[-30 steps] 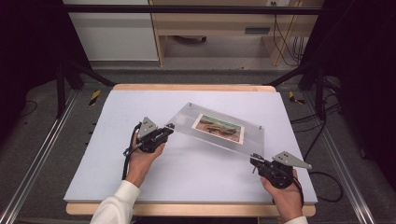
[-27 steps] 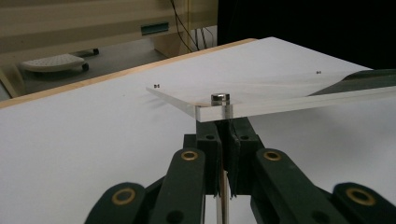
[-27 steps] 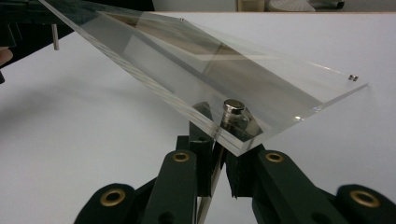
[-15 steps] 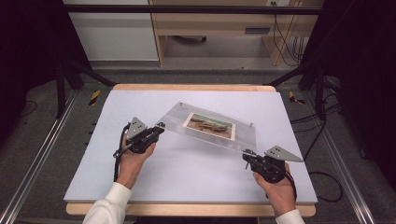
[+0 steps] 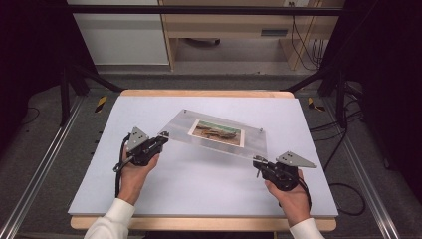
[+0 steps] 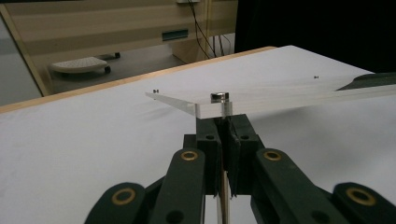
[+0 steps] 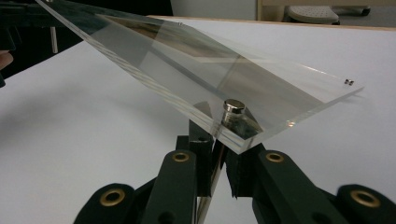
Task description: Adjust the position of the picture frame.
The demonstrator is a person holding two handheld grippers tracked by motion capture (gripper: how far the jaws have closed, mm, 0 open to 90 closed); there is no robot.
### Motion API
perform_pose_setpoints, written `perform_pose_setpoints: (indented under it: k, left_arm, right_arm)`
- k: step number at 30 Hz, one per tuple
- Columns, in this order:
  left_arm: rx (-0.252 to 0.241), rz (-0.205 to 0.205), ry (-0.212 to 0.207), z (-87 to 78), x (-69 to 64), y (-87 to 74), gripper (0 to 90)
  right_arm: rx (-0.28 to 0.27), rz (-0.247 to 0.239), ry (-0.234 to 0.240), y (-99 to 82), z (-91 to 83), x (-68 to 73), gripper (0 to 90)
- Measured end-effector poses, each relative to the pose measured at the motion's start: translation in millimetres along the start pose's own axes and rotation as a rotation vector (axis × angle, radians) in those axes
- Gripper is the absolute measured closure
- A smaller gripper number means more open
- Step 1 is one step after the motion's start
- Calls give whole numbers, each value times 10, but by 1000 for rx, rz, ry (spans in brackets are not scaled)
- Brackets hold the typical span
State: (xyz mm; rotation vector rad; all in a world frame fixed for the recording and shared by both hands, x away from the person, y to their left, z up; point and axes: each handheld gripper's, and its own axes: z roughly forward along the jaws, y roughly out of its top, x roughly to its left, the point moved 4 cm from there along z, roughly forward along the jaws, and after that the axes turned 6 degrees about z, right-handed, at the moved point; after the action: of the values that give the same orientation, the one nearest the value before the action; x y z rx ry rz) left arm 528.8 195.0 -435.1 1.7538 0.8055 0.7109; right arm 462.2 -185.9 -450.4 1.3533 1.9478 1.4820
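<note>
White board (image 5: 199, 189) covers the table, with cabinets and cables behind. Two claws carry a clear acrylic photo frame (image 5: 219, 134) above it, each clamped on a metal post under a near corner. The left claw (image 5: 161, 138) is closed on its post (image 6: 225, 109) and the right claw (image 5: 258, 162) on its post (image 7: 232, 114) (gripping the posts spares the clear faces). From each claw, the frame spreads forward and toward the other claw; it hangs tilted, clear of the board.
</note>
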Motion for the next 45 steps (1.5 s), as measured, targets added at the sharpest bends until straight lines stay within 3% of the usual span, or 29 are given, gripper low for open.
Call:
perform_pose_setpoints:
  k: [10, 17, 30, 38, 45]
  left_arm:
    - [-9, -24, 55, -262, 144, -68, 843]
    - [-2, -19, 60, -376, 151, -115, 840]
    - [6, -18, 43, -523, -29, -212, 831]
    - [46, -8, 37, -575, -165, -336, 821]
    - [95, 34, 35, -600, -266, -468, 807]
  right_arm:
    - [10, -39, 48, 109, 211, 158, 820]
    - [20, -41, 68, 100, 267, 215, 819]
    - [35, -47, 76, 25, 158, 197, 818]
    - [38, -53, 76, -14, 104, 166, 822]
    - [58, -50, 71, -106, 103, 137, 833]
